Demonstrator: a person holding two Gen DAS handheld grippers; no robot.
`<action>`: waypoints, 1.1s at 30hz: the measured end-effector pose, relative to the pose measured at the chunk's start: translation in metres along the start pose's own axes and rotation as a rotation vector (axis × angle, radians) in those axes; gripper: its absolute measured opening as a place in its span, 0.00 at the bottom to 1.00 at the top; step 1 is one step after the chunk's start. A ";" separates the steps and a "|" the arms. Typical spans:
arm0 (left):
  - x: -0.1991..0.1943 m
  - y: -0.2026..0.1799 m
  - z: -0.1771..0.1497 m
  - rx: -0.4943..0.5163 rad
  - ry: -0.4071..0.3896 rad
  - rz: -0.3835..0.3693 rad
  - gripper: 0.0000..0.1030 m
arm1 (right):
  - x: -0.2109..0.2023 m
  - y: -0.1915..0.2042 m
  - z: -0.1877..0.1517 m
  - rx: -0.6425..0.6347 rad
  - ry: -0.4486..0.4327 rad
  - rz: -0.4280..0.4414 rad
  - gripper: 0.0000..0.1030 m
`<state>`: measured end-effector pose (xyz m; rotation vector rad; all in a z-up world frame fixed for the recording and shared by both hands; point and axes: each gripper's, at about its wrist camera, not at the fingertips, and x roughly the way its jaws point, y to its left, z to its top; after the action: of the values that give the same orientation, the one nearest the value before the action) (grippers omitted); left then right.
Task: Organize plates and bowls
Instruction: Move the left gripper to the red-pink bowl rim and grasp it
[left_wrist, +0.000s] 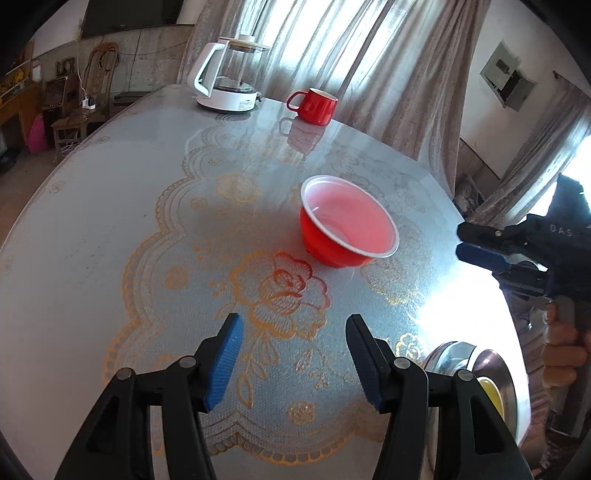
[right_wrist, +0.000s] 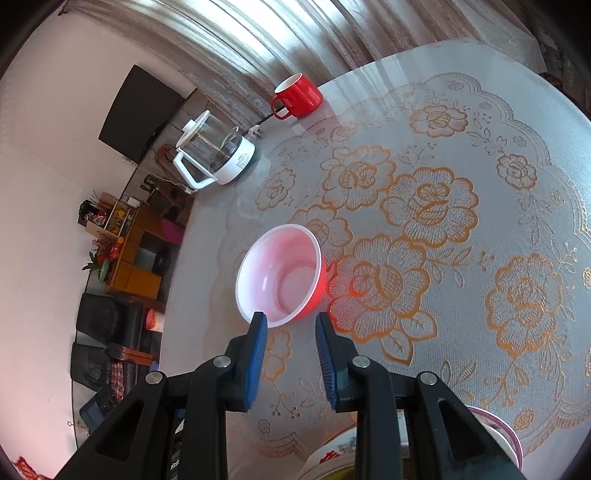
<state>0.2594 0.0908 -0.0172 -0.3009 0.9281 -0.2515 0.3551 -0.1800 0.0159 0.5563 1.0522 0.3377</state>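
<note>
A red plastic bowl (left_wrist: 349, 221) (right_wrist: 280, 275) with a white inside stands upright on the table. My left gripper (left_wrist: 294, 319) hovers short of it, open, with nothing between its blue pads. My right gripper (right_wrist: 291, 317) is open by a narrow gap and holds nothing; the bowl's near rim lies just beyond its fingertips. In the left wrist view the right gripper (left_wrist: 460, 242) comes in from the right edge, held by a hand. A steel dish (left_wrist: 495, 365) with something yellow in it sits behind my left gripper's right finger. Patterned bowls (right_wrist: 506, 432) are partly hidden under the right gripper.
The round table (left_wrist: 110, 221) (right_wrist: 480, 332) carries a glossy cloth with gold flowers. At its far edge stand a red mug (left_wrist: 316, 107) (right_wrist: 297, 94) and a glass kettle on a white base (left_wrist: 229, 77) (right_wrist: 216, 151). Curtains hang behind; chairs and cabinets stand beyond the table.
</note>
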 end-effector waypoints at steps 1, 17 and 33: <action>0.002 -0.001 0.005 -0.002 -0.002 -0.006 0.55 | 0.004 0.000 0.002 0.003 0.004 -0.008 0.26; 0.055 -0.001 0.078 -0.109 0.008 -0.065 0.42 | 0.067 -0.010 0.024 0.057 0.058 -0.077 0.21; 0.063 0.001 0.057 -0.126 0.068 -0.073 0.10 | 0.074 -0.006 0.009 0.010 0.107 -0.082 0.08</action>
<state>0.3421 0.0786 -0.0317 -0.4454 1.0036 -0.2723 0.3971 -0.1495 -0.0374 0.5065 1.1768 0.2926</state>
